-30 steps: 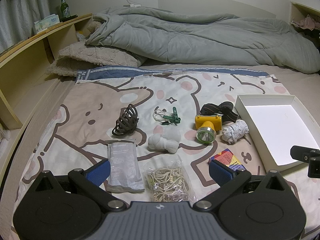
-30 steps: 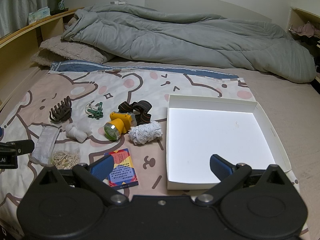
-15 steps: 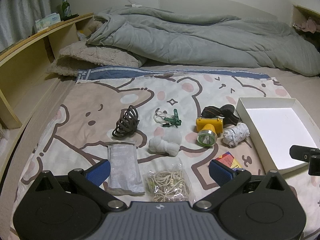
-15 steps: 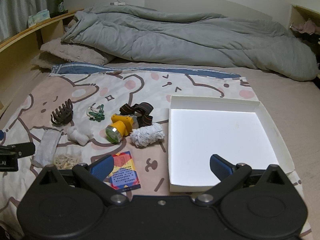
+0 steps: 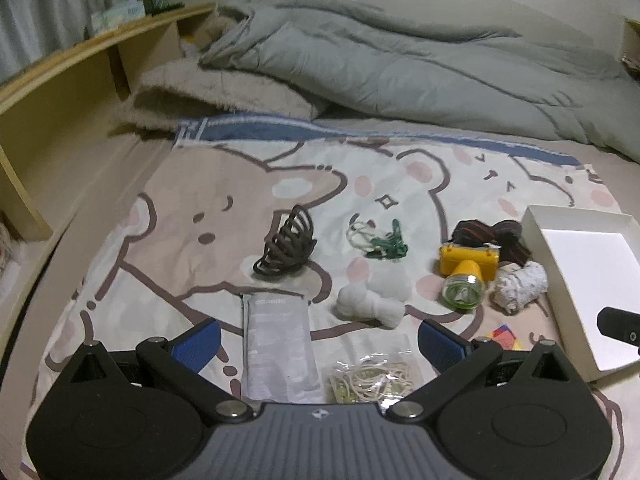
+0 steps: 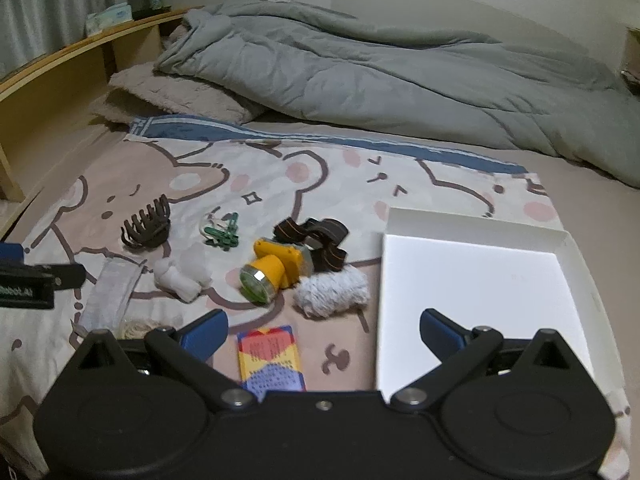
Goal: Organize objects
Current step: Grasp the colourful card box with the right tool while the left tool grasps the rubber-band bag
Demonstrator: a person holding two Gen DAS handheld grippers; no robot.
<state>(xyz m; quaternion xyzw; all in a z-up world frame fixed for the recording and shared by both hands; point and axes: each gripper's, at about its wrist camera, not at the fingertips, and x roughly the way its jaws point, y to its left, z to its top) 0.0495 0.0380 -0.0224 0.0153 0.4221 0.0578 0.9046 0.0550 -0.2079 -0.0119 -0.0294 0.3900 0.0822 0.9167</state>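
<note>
Both tools hover over the bed with their blue fingers spread wide and nothing between them. The left tool (image 5: pixel 320 340) sits above a flat grey packet (image 5: pixel 278 344), whose long axis runs almost straight away from the tool, and a clear bag of rubber bands (image 5: pixel 372 376) just beside it. The right tool (image 6: pixel 322 332) straddles the near left corner of the empty white box (image 6: pixel 476 292), with a colourful card box (image 6: pixel 270 356) between its fingers, long axis pointing away and slightly left. The yellow headlamp (image 6: pixel 276 270) aims its lens toward the near left, with a white string bundle (image 6: pixel 332 290) touching it on the box side. The right tool looks nearer to these and to the box.
</note>
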